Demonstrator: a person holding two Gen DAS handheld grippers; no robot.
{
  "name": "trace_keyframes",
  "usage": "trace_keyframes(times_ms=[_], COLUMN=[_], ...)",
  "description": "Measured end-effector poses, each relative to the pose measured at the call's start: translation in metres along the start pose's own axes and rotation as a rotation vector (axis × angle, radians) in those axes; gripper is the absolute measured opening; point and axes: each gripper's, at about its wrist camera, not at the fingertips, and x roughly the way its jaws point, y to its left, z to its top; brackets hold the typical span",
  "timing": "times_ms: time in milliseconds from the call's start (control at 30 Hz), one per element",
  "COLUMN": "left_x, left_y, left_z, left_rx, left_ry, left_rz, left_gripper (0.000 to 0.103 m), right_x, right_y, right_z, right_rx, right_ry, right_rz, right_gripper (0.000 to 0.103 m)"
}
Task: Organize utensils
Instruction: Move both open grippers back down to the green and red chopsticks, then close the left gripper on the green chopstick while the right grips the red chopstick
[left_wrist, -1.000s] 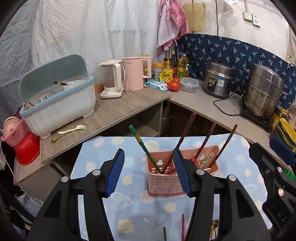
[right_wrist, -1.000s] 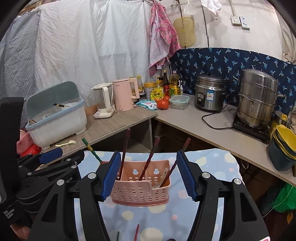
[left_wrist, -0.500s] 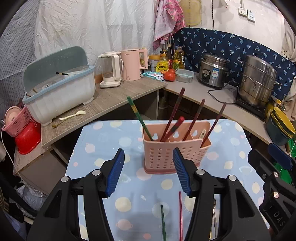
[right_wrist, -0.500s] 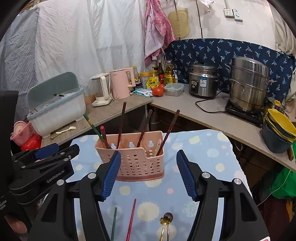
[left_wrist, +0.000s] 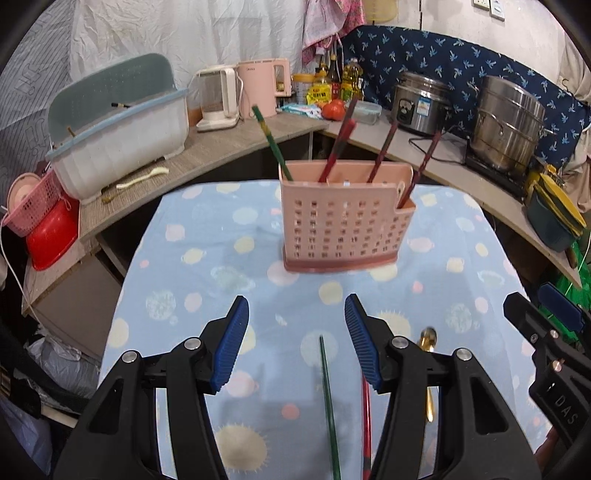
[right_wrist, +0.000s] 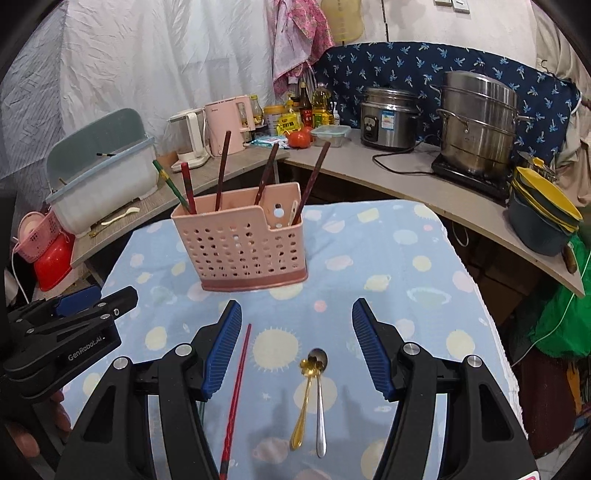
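A pink perforated utensil basket stands on the blue dotted cloth and holds several upright chopsticks. On the cloth in front of it lie a green chopstick, a red chopstick, a gold spoon and a silver spoon. My left gripper is open and empty above the green chopstick. My right gripper is open and empty above the two spoons, with the red chopstick by its left finger.
A grey L-shaped counter runs behind the table with a dish rack bin, kettles, rice cooker, steel pot and stacked bowls. A red basin and pink basket sit at the left.
Both grippers have pulled back and tilted down away from the basket. The basket now sits farther ahead, and the loose chopsticks and spoons have come into view between the fingers.
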Motion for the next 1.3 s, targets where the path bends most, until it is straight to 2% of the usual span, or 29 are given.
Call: trace_keyframes(times_ms=[400, 833, 1067, 1200, 1300], left_x=[0.020, 0.024, 0.021, 0.019, 0.017], left_y=[0.001, -0.011, -0.015, -0.016, -0.015], left_z=[-0.087, -0.160, -0.179, -0.184, -0.188], left_rx=[-0.001, 0.046, 0.052, 0.049, 0.050], left_ry=[0.117, 0.223, 0.233, 0.238, 0.235], left_rz=[0.003, -0.036, -0.054, -0.069, -0.070], left_gripper=[0.051, 0.051, 0.051, 0.048, 0.042], right_x=[0.021, 0.028, 0.026, 0.025, 0.024], right_y=[-0.020, -0.025, -0.019, -0.012, -0.007], right_z=[-0.082, -0.130, -0.143, -0.148, -0.149], right_rx=[0.010, 0.024, 0.015, 0.003, -0.007], right_ry=[0.168, 0.257, 0.279, 0.286, 0.287], right_rz=[-0.040, -0.044, -0.030, -0.018, -0.009], right_gripper=[0.060, 0.060, 0.060, 0.060, 0.061])
